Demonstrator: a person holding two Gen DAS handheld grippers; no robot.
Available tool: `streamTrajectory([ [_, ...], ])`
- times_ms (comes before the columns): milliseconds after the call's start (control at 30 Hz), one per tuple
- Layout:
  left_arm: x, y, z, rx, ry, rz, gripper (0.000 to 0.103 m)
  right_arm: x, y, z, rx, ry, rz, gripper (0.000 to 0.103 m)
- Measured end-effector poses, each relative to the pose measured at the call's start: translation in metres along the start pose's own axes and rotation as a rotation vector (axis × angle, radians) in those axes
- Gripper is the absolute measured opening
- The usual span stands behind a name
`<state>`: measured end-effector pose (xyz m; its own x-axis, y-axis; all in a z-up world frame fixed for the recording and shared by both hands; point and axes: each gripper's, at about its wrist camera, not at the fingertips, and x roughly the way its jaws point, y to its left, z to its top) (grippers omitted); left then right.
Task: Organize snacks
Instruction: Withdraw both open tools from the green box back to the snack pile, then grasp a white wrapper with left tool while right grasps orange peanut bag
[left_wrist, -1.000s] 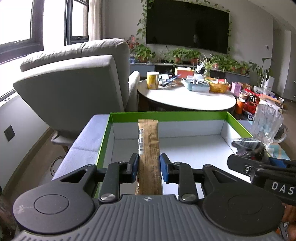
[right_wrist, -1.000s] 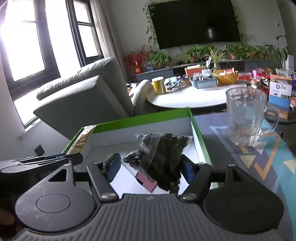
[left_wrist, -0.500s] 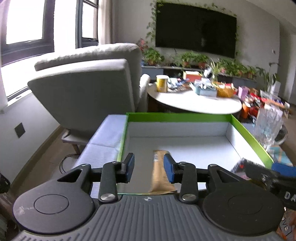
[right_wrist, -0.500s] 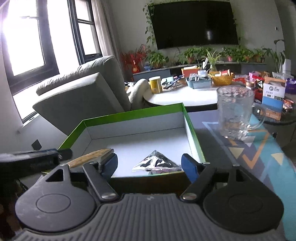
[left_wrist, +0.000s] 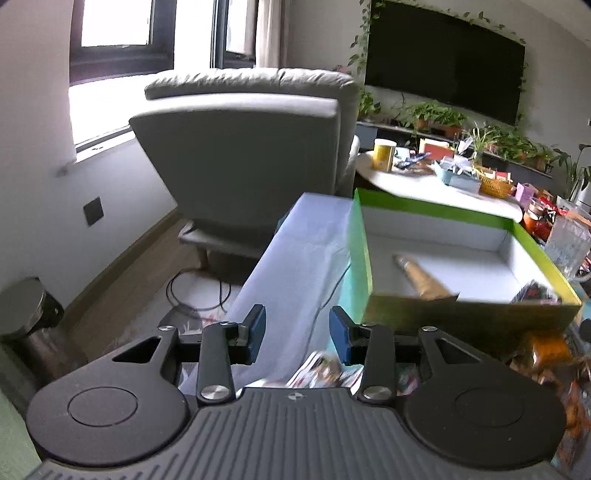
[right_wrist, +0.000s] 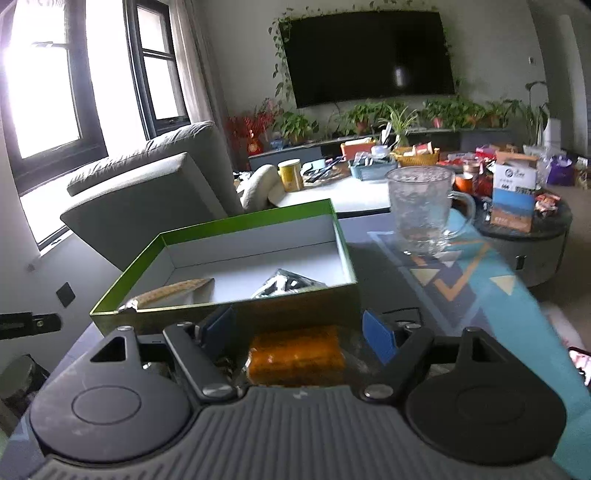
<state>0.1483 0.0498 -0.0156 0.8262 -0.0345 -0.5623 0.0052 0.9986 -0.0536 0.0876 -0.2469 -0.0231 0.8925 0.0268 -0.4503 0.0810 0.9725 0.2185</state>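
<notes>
A green box with a white inside (left_wrist: 436, 212) (right_wrist: 243, 221) stands on the low table. In it lie a long brown stick packet (left_wrist: 424, 280) (right_wrist: 173, 291) and a clear bag of dark snacks (left_wrist: 535, 290) (right_wrist: 284, 286). My left gripper (left_wrist: 297, 328) is open and empty, left of the box's near corner, above colourful packets (left_wrist: 325, 369). My right gripper (right_wrist: 301, 332) is open in front of the box. An orange packet (right_wrist: 295, 358) lies on the table between its fingers, with neither pad touching it.
A glass mug (right_wrist: 421, 206) stands right of the box on the patterned cloth. A grey armchair (left_wrist: 251, 147) is behind the box, a metal bin (left_wrist: 29, 325) on the floor at left. A round white table (right_wrist: 354, 192) with clutter lies beyond.
The left gripper let go of the brown stick into the box, drew back and swung left. The right gripper dropped the dark bag into the box and drew back over the orange packet.
</notes>
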Motion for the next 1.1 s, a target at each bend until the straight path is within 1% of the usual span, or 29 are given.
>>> streamTrajectory([
  [67,-0.002,0.007,-0.007,0.007,0.024,-0.029,0.040,-0.006,-0.003,-0.003,0.004,-0.002,-0.010,0.070],
  [133,-0.002,0.012,-0.013,0.017,0.050,-0.081,0.046,-0.011,-0.008,-0.007,0.013,0.007,-0.011,0.070],
  [167,-0.002,0.015,-0.016,0.023,0.062,-0.111,0.047,-0.014,-0.009,-0.009,0.016,0.013,-0.011,0.070],
  [233,0.000,0.019,-0.020,0.042,0.083,-0.162,0.052,-0.019,-0.012,-0.013,0.015,0.025,-0.016,0.070],
  [300,0.000,0.019,-0.023,0.066,0.086,-0.174,0.057,-0.025,-0.014,-0.018,0.011,0.028,-0.015,0.070],
  [400,0.000,0.017,-0.027,0.145,0.057,-0.187,0.062,-0.037,-0.017,-0.025,-0.002,0.025,-0.004,0.070],
  [500,0.002,0.016,-0.029,0.225,0.034,-0.192,0.063,-0.044,-0.019,-0.033,-0.022,0.039,0.013,0.070],
  [600,0.004,0.017,-0.030,0.266,0.026,-0.204,0.063,-0.046,-0.020,-0.042,-0.026,0.073,0.040,0.070],
  [700,0.007,0.020,-0.033,0.274,0.042,-0.219,0.063,-0.042,-0.020,-0.049,-0.022,0.114,0.061,0.070],
  [800,0.010,0.022,-0.038,0.290,0.054,-0.225,0.063,-0.035,-0.017,-0.055,-0.032,0.140,0.050,0.070],
  [933,0.016,0.024,-0.040,0.289,0.069,-0.232,0.063,-0.026,-0.012,-0.062,-0.079,0.166,0.041,0.070],
  [1100,0.023,0.023,-0.042,0.300,0.079,-0.248,0.063,-0.012,-0.013,-0.065,-0.134,0.207,0.057,0.070],
])
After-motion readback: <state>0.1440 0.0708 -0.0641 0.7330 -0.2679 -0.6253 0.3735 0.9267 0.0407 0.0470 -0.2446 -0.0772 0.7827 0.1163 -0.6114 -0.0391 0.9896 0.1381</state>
